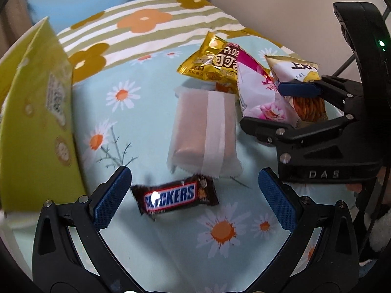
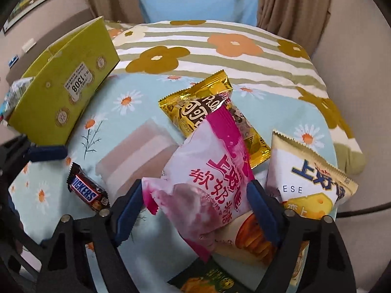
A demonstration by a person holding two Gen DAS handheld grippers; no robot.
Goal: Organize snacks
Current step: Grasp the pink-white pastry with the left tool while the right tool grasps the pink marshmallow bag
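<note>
A Snickers bar (image 1: 174,196) lies on the daisy sheet between the fingers of my left gripper (image 1: 193,195), which is open and clear of it on both sides. A pink-and-white candy bag (image 2: 207,183) rests on top of other packets, and my right gripper (image 2: 196,210) is shut on it, with a blue pad against each side. In the left wrist view the right gripper (image 1: 261,107) holds that pink bag (image 1: 259,97) at the right. A gold bag (image 2: 207,112), a cream cheese-snack bag (image 2: 308,178) and a translucent wrapped bar (image 1: 202,131) lie around it.
An open yellow-green box (image 1: 31,122) stands at the left, with something packed in its far end (image 2: 14,92). A striped flowered pillow (image 2: 220,46) lies behind the snacks. A dark green packet (image 2: 210,280) peeks out under the right gripper. A wall bounds the right side.
</note>
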